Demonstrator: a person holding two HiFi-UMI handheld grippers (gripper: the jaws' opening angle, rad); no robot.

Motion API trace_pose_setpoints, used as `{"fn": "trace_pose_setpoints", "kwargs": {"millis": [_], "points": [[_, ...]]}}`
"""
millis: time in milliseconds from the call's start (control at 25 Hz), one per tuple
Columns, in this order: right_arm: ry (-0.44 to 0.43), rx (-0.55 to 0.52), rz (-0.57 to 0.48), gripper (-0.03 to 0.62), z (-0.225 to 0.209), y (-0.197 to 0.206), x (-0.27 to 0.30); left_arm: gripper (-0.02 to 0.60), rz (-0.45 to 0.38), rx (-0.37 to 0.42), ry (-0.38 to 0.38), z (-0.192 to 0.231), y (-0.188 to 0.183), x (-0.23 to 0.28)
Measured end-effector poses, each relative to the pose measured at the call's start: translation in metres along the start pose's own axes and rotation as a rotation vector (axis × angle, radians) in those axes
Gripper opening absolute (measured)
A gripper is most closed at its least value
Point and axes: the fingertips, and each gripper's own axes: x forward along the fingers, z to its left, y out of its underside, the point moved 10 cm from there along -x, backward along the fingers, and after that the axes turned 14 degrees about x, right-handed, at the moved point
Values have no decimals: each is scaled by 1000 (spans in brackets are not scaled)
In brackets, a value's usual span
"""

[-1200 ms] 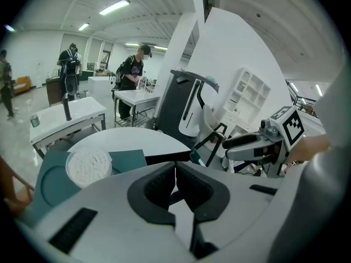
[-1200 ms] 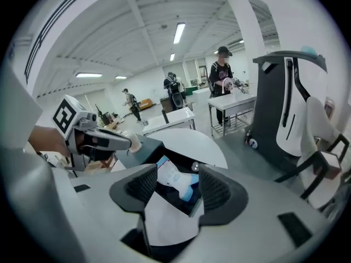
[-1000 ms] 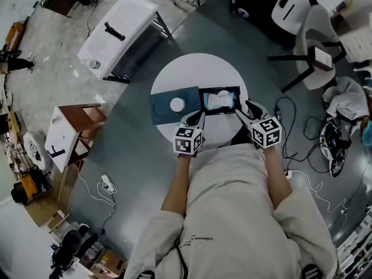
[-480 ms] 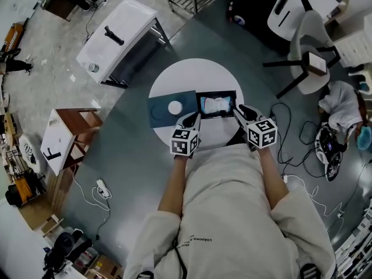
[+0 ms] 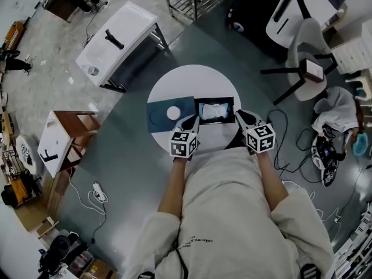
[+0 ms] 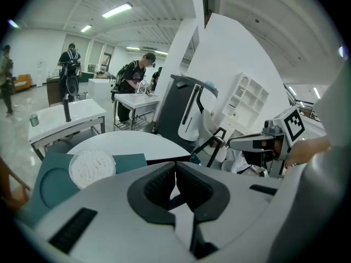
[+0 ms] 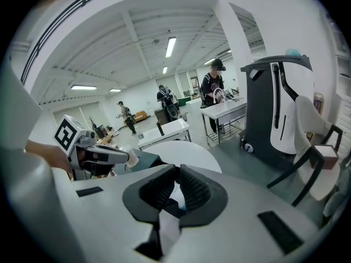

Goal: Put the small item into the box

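A round white table [image 5: 192,80] carries a teal lid [image 5: 160,120] with a white round disc [image 5: 173,113] on it. Beside it to the right lies an open black box [image 5: 216,100] holding a white and pale blue item [image 5: 214,111]. My left gripper [image 5: 190,121] is shut and empty at the lid's near right corner; the left gripper view shows the jaw tips [image 6: 175,167] touching and the disc [image 6: 91,166] off to the left. My right gripper [image 5: 242,116] sits by the box's right end, its jaws closing to a sliver with nothing between them [image 7: 177,171].
A white bench [image 5: 119,36] with a black object stands at the far left. A brown stool [image 5: 78,121] is left of the table, a chair [image 5: 308,63] to the right, cables [image 5: 290,127] on the floor. Several people stand at tables [image 6: 134,78] in the background.
The right gripper's jaws have gone from wide apart to nearly together. Both grippers have drawn slightly away from the box, and the head view has shifted a little.
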Motion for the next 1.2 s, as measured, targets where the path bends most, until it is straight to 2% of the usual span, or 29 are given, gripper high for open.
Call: {"fn": "trace_pose_setpoints", "kwargs": {"millis": [280, 480, 600, 720, 960, 1200], "points": [[-14, 29, 10, 38, -1, 0, 3, 21, 11, -18, 0, 0, 5, -1], [-20, -69, 79, 34, 12, 8, 13, 21, 20, -19, 23, 2, 15, -4], [-21, -71, 103, 34, 14, 10, 15, 21, 27, -19, 28, -3, 21, -7], [-19, -49, 117, 34, 12, 12, 18, 21, 24, -17, 33, -3, 23, -7], [-33, 68, 104, 34, 12, 17, 16, 21, 17, -22, 29, 5, 20, -14], [-27, 97, 85, 34, 6, 18, 14, 21, 16, -15, 34, 3, 20, -9]]}}
